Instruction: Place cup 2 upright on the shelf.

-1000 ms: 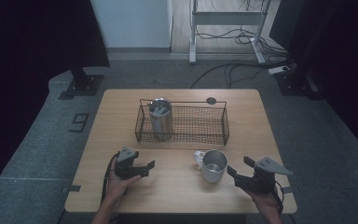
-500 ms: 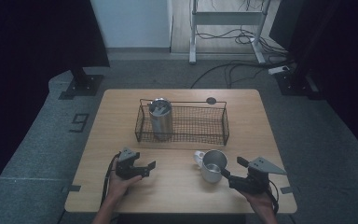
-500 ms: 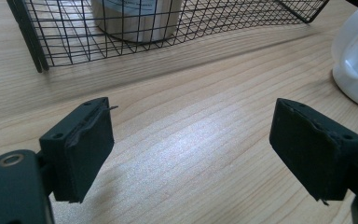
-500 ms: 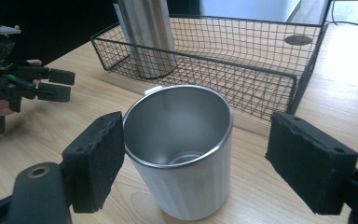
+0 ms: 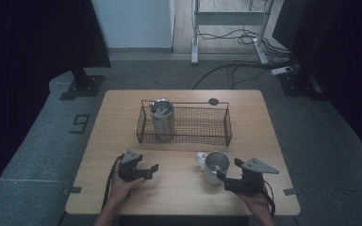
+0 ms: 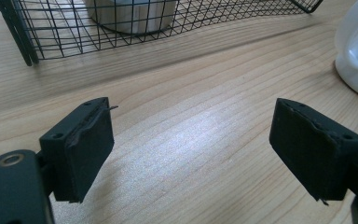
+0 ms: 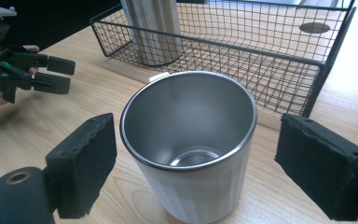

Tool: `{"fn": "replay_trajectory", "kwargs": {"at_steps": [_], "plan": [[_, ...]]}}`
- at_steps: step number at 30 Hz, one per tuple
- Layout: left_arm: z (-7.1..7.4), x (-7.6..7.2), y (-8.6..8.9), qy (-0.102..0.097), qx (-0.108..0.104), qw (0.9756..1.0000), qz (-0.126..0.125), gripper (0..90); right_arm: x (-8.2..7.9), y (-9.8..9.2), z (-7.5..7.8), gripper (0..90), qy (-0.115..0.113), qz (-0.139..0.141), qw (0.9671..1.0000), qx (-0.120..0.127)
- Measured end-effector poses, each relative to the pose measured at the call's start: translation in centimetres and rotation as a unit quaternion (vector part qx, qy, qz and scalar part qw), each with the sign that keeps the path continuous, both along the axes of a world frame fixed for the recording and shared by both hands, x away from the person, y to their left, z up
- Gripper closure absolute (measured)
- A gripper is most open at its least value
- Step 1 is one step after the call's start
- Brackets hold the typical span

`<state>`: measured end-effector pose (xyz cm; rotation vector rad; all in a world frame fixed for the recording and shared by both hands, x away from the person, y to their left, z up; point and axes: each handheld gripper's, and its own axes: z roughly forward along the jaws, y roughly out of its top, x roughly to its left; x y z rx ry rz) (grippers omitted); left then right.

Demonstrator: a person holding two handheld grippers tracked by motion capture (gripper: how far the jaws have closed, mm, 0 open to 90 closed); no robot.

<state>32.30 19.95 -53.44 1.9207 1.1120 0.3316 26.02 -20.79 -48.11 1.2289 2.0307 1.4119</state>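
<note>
A white mug with a steel inside stands upright on the wooden table, its handle toward the far left. My right gripper lies low at the mug's near right side. Its jaws have just been opening and now stand either side of the mug, with the pads clear of its wall. My left gripper rests on the table at the front left, open, with bare wood between its jaws. It also appears far off in the right gripper view.
A black wire basket stands across the middle of the table, just behind the mug, with a steel tumbler upright in its left end. A small black disc lies behind the basket. The table's front edge is close to both hands.
My right gripper has slid left toward the mug and its jaws have spread apart around it. The left gripper and the mug have kept still.
</note>
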Motion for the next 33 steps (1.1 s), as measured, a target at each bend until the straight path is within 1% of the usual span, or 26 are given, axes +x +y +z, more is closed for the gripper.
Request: {"fn": "replay_trajectory", "kwargs": {"at_steps": [7, 14, 17, 25, 28, 33], "plan": [[-0.2, 0.1, -0.1, 0.003, 0.001, 1.0000, 0.000, 14.0, 0.4, 0.4, -0.5, 8.7, -0.001, -0.001, 1.0000, -0.008], [-0.2, 0.1, -0.1, 0.005, 0.004, 1.0000, 0.001, 14.0, 0.8, 1.0, -0.9, 6.0, 0.003, 0.006, 0.9998, -0.019], [-0.2, 0.1, -0.1, 0.004, 0.003, 1.0000, 0.001, 14.1, 1.0, 1.4, -1.1, 5.0, 0.003, 0.009, 0.9996, -0.027], [-0.2, 0.1, -0.1, 0.004, 0.003, 1.0000, 0.000, 14.1, 1.7, 2.3, -1.5, 3.0, 0.003, 0.008, 0.9993, -0.035], [-0.2, 0.1, -0.1, 0.004, 0.003, 1.0000, 0.001, 14.1, 2.0, 2.8, -1.7, 1.8, 0.000, 0.007, 0.9990, -0.044], [-0.3, 0.1, -0.2, 0.004, 0.004, 1.0000, -0.001, 14.1, 2.5, 3.2, -2.0, 1.3, -0.001, 0.004, 0.9987, -0.051]]}}
